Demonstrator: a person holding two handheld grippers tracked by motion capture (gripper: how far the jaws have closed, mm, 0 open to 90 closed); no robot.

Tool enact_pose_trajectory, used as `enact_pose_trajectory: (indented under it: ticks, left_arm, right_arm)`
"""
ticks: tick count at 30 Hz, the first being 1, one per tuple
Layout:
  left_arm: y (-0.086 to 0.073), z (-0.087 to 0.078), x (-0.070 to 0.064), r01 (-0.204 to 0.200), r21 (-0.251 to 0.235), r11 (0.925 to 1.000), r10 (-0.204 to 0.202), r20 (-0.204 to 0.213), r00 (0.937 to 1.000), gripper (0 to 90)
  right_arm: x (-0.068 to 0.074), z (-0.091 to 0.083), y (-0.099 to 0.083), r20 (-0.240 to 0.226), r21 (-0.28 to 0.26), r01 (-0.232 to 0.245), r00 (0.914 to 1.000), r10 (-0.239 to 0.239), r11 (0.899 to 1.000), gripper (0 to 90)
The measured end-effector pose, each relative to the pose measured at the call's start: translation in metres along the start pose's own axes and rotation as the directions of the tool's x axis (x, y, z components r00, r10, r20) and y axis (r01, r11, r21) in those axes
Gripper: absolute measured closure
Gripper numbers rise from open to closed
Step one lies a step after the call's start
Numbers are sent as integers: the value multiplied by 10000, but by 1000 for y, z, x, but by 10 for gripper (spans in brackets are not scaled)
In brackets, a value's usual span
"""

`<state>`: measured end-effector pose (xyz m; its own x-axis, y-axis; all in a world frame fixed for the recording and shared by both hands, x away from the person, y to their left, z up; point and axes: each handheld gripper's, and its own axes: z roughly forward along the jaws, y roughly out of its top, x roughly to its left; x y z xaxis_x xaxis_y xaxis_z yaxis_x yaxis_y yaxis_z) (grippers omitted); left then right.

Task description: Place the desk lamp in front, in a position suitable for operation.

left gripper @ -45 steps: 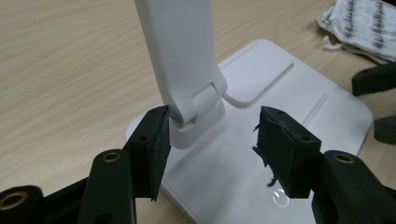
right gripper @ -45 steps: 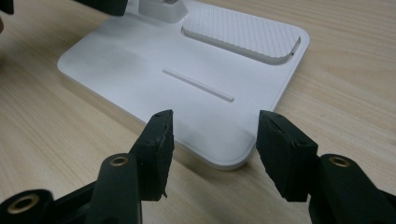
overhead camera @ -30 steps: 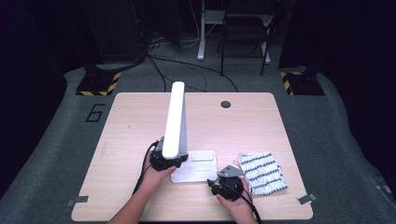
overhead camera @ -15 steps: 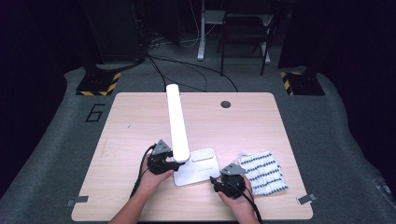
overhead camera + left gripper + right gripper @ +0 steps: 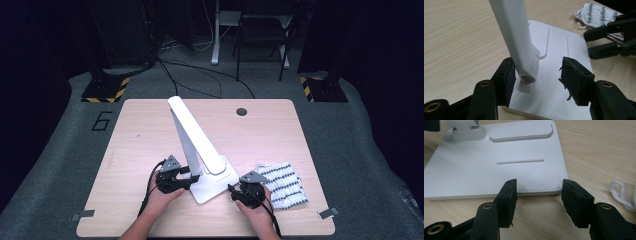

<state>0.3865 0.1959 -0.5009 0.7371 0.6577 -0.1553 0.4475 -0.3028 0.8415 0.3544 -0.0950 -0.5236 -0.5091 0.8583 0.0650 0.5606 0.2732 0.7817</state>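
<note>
While the left hand-held gripper (image 5: 536, 82) sits w/ jaws apart around the lamp's (image 5: 196, 137) hinge end, one pad touching it, I'd close gently just above the pivot so the arm folds w/o twisting. Right hand-held gripper (image 5: 537, 200), jaws apart, hovers at the base's (image 5: 499, 172) near edge; I'd press it down there as an anchor. Lamp stands near the table's (image 5: 140, 130) front edge, striped cloth (image 5: 282, 182) just right of it. Far half of the table gives swing room.

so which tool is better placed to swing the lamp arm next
Probably the left. The left tool is open with the lamp arm hinge between its jaws, one pad against it. The right tool is open at the lamp base edge, better placed to steady it.
</note>
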Motion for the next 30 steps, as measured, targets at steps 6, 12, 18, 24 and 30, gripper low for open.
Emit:
enact_pose_trajectory:
  ticks: [6,12,18,24,30]
  left_arm:
    - [-1,-4,-11,59,-101,9999,-55,330,9994,453]
    - [-1,-6,-16,-78,-250,9997,88,373,9993,452]
    - [-1,-15,-23,-308,-455,9985,329,465,9984,452]
    - [-1,-18,-29,-417,-524,9978,452,669,9967,451]
    - [-1,-16,-33,-753,-542,9957,813,1177,9897,456]
  right_arm:
    - [-3,2,1,-233,69,-401,9989,403,9992,449]
    - [-4,2,4,-692,2,-792,9945,791,9969,432]
    - [2,6,6,-1186,60,-781,9899,782,9969,430]
    - [4,7,7,-1296,174,-668,9892,685,9976,412]
    - [0,6,7,-1202,156,-821,9892,833,9965,406]
